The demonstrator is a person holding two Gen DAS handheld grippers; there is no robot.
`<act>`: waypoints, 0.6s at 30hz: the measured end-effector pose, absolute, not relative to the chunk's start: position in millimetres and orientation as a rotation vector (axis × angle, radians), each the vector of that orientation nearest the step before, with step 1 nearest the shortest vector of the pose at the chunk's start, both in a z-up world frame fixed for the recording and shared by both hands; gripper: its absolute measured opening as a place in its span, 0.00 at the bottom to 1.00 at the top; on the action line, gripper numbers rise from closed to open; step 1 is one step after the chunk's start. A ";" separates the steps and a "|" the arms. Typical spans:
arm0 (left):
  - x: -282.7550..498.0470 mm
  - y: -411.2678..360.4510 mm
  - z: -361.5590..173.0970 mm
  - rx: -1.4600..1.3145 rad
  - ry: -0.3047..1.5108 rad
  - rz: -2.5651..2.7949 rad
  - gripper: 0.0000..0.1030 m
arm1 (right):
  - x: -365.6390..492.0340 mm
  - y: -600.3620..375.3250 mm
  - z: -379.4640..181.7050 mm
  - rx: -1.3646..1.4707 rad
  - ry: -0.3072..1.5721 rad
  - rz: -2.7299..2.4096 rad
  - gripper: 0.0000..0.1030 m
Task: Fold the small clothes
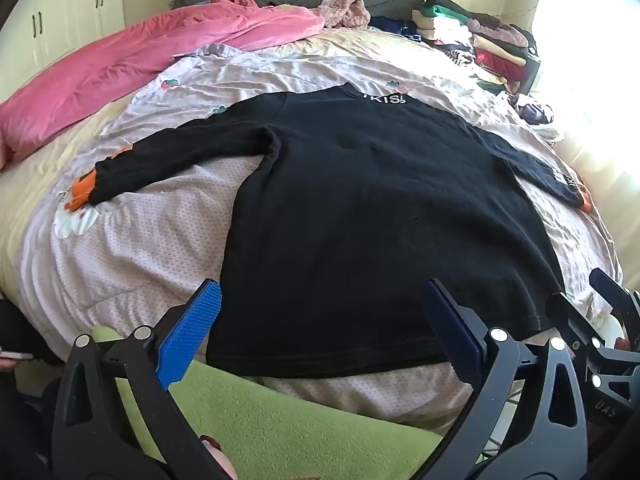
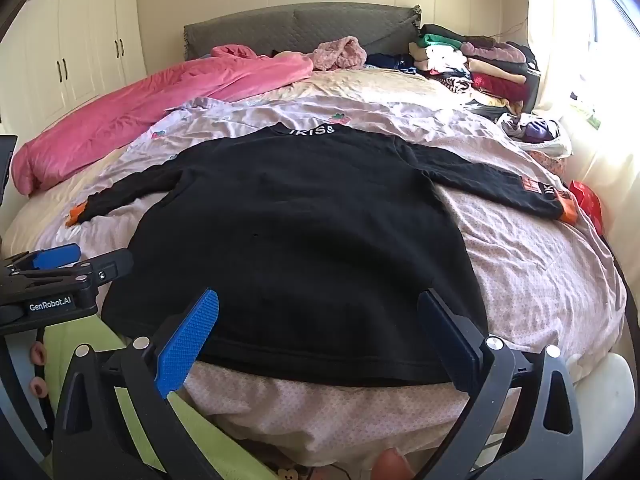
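A: Where's the black sweater (image 1: 360, 208)?

B: Spread flat on the pale pink sheet (image 1: 132, 248), across the middle of the bed. Its hem lies along the near edge, and the collar with white letters (image 2: 311, 129) points toward the grey headboard (image 2: 296, 28). Both sleeves are stretched outward, and each orange cuff (image 1: 82, 191) reaches toward a side edge.

A: And the grippers?

B: The left gripper (image 1: 320, 320) hangs over the near edge with its fingers spread wide and nothing between them. The right gripper (image 2: 318, 332) is the same, jaws apart, just above the hem without touching it.

A: What else is on the bed?

B: A pink blanket (image 1: 132, 60) is bunched along the far left side. There is a pile of folded clothes (image 2: 476, 60) at the far right corner, and a red bag (image 2: 588, 200) sits at the right edge, near the right cuff. Green fabric (image 1: 260, 420) sits below the near edge.
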State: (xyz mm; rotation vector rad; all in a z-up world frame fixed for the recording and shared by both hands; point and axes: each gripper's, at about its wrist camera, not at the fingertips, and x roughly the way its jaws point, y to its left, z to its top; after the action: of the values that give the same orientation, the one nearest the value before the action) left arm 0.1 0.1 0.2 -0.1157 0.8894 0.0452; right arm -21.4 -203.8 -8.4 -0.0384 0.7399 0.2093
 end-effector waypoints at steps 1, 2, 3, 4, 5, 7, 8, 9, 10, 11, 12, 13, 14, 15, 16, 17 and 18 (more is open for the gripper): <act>-0.1 0.4 0.3 -0.119 0.883 0.046 0.91 | -21.2 -203.3 -8.9 -0.043 0.738 0.210 0.96; 0.1 0.4 0.3 -0.117 0.882 0.048 0.91 | -20.5 -202.7 -9.8 -0.047 0.739 0.210 0.96; 0.3 0.4 0.2 -0.115 0.882 0.051 0.91 | -20.0 -202.3 -10.8 -0.048 0.741 0.214 0.96; 0.3 0.4 0.0 -0.113 0.881 0.051 0.91 | -26.2 -203.5 -9.0 -0.046 0.718 0.213 0.96; 1.5 0.9 0.0 -0.116 0.889 0.052 0.91 | -25.9 -203.2 -9.2 -0.046 0.727 0.213 0.96; 2.4 -1.9 1.6 -0.107 0.889 0.055 0.91 | -21.0 -202.1 -9.3 -0.041 0.756 0.216 0.96; 2.8 -2.6 2.7 -0.105 0.887 0.057 0.91 | -20.0 -202.1 -8.4 -0.042 0.755 0.218 0.96; 3.5 -1.6 4.0 -0.109 0.883 0.059 0.91 | -21.7 -198.7 -6.9 -0.045 0.748 0.215 0.96; 3.5 -2.7 5.2 -0.109 0.881 0.059 0.91 | -20.1 -199.2 -6.6 -0.047 0.747 0.214 0.96; 2.6 -3.5 7.3 -0.111 0.878 0.060 0.91 | -20.2 -200.6 -7.1 -0.049 0.740 0.215 0.96; 1.6 -1.4 7.7 -0.113 0.877 0.052 0.91 | -23.5 -202.1 -9.3 -0.051 0.729 0.216 0.96; 1.0 -1.9 6.8 -0.111 0.875 0.054 0.91 | -24.3 -198.6 -8.9 -0.056 0.726 0.211 0.96; 1.9 -1.4 8.1 -0.110 0.878 0.057 0.91 | -25.1 -198.0 -8.4 -0.057 0.726 0.211 0.96; -2.1 0.3 8.2 -0.111 0.874 0.051 0.91 | -25.7 -197.9 -8.4 -0.056 0.725 0.211 0.96; -3.3 0.6 4.1 -0.108 0.869 0.052 0.91 | -26.3 -197.8 -8.3 -0.058 0.723 0.210 0.96; -3.6 1.1 4.7 -0.107 0.867 0.053 0.91 | -23.8 -196.9 -8.3 -0.062 0.728 0.210 0.96; -3.7 1.7 5.2 -0.107 0.867 0.052 0.91 | -23.8 -196.8 -8.3 -0.061 0.730 0.210 0.96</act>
State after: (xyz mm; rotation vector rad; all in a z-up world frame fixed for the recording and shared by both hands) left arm -3.7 1.7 5.2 -0.1067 0.8671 0.0523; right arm -23.8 -196.8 -8.3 -0.0611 0.7298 0.2104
